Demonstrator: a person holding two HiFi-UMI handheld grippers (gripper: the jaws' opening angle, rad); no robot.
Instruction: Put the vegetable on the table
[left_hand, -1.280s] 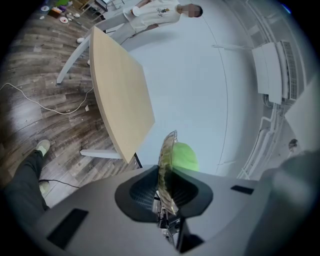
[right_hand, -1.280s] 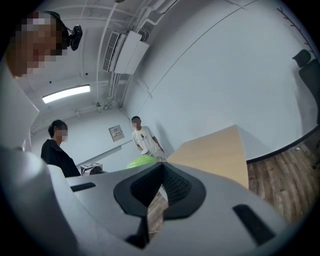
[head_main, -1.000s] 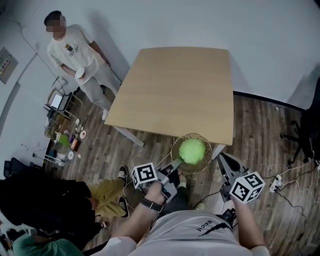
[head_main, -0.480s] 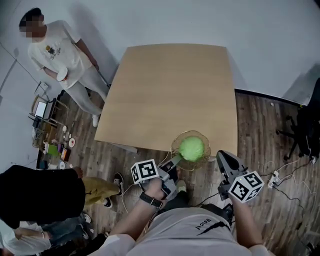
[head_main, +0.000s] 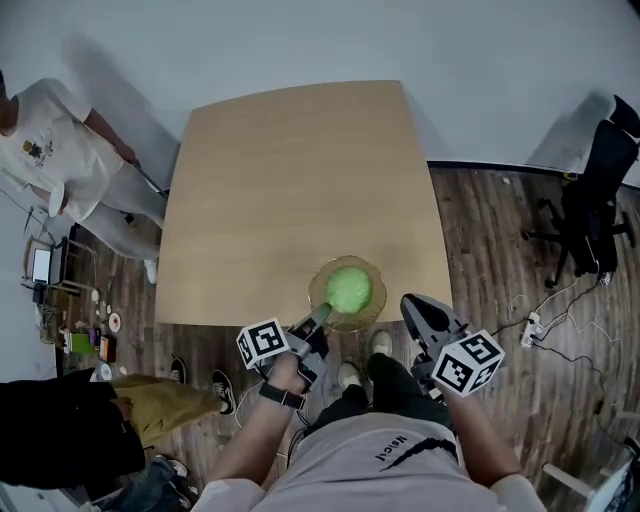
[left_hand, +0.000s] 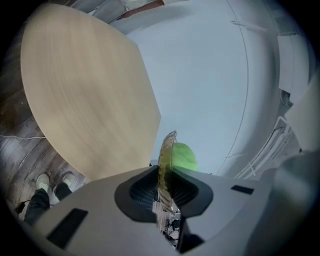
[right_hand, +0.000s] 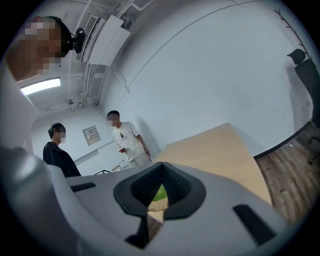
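Observation:
A round green vegetable (head_main: 349, 288) lies in a see-through amber bowl (head_main: 327, 311) at the near edge of the light wooden table (head_main: 290, 180). My left gripper (head_main: 319, 316) is shut on the bowl's near rim. In the left gripper view the rim (left_hand: 165, 160) stands edge-on between the pads, with the vegetable (left_hand: 183, 156) behind it. Whether the bowl rests on the tabletop or hangs just above it is unclear. My right gripper (head_main: 408, 302) is shut and holds nothing, just right of the bowl. Through its jaws a sliver of the vegetable (right_hand: 159, 192) shows.
A person in a white shirt (head_main: 40, 150) stands left of the table, and another in black (head_main: 50, 420) is at the lower left. Small clutter (head_main: 85, 335) lies on the floor there. A black office chair (head_main: 595, 200) and a power strip with cables (head_main: 530, 325) are at the right.
The bowl with the vegetable, still gripped by my left gripper, has come from off the table's near corner to over its near edge. My right gripper kept alongside.

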